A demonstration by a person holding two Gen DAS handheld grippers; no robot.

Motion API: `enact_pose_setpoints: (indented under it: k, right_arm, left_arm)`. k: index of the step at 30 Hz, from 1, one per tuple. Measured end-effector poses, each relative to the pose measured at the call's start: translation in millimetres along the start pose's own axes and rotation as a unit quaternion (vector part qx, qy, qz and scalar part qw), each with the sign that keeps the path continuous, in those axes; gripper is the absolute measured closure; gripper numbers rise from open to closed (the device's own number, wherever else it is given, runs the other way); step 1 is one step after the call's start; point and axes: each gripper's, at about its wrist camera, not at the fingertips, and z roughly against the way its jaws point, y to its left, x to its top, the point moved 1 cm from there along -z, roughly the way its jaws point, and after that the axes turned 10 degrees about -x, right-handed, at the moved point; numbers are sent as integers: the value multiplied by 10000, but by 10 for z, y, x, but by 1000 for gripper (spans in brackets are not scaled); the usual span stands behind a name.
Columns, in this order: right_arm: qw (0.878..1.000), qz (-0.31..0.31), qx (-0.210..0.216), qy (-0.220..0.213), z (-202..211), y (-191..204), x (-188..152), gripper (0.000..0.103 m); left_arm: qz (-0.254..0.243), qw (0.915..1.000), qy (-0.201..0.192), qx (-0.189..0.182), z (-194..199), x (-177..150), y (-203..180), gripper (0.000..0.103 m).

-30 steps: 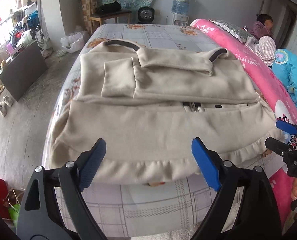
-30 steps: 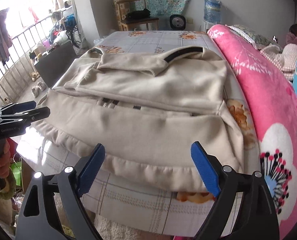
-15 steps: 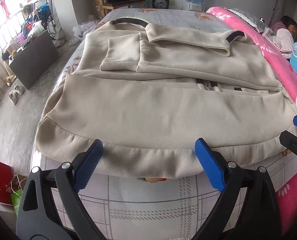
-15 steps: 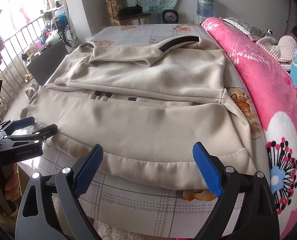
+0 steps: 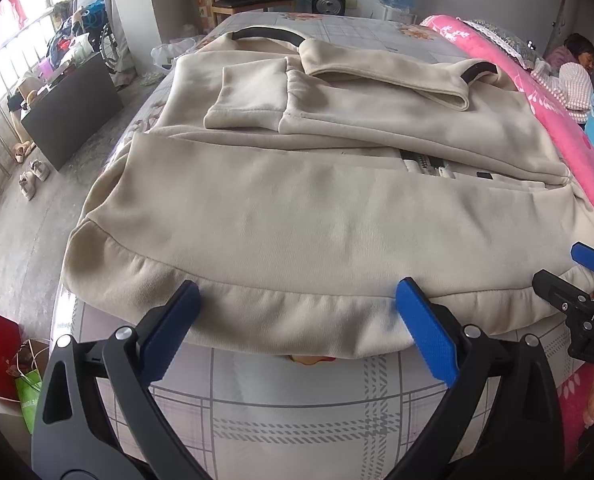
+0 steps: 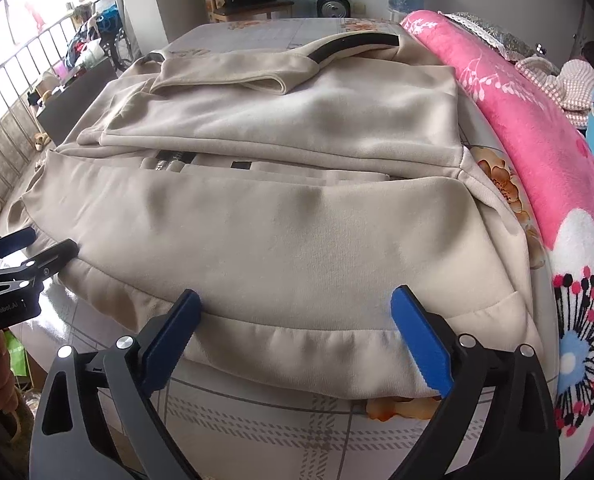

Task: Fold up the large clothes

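Observation:
A beige zip-up sweatshirt (image 5: pixel 297 216) lies partly folded on the bed, sleeves laid across its chest and its black-lined collar at the far end. A bit of zipper (image 5: pixel 425 164) shows in the fold gap. My left gripper (image 5: pixel 297 292) hovers at the near hem, left of centre. Its jaws are opening; the hem spans the gap and the pads do not press it. My right gripper (image 6: pixel 297 300) stands the same way over the sweatshirt (image 6: pixel 281 240) hem further right, its jaws opening too. Each gripper shows in the other's view, the right gripper (image 5: pixel 589 272) and the left gripper (image 6: pixel 25 248).
A checked floral bedsheet (image 5: pixel 297 408) covers the bed. A rolled pink blanket (image 6: pixel 545 152) runs along the right side, with a person (image 5: pixel 573 72) lying beyond it. A dark board (image 5: pixel 73 108), shoes and red and green bags (image 5: pixel 1 360) are on the floor left.
Both grippers have come down and closer to the near hem, so the sweatshirt fills more of each view. Their jaws stand slightly wider apart.

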Motion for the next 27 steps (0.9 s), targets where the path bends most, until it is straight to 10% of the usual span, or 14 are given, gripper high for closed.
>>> enact_pose_setpoints:
  k: [27]
  right_arm:
    - [9998, 108, 129, -123, 89, 165, 152, 9]
  left_arm:
    - [58, 10000, 7, -80, -23, 0, 31, 8]
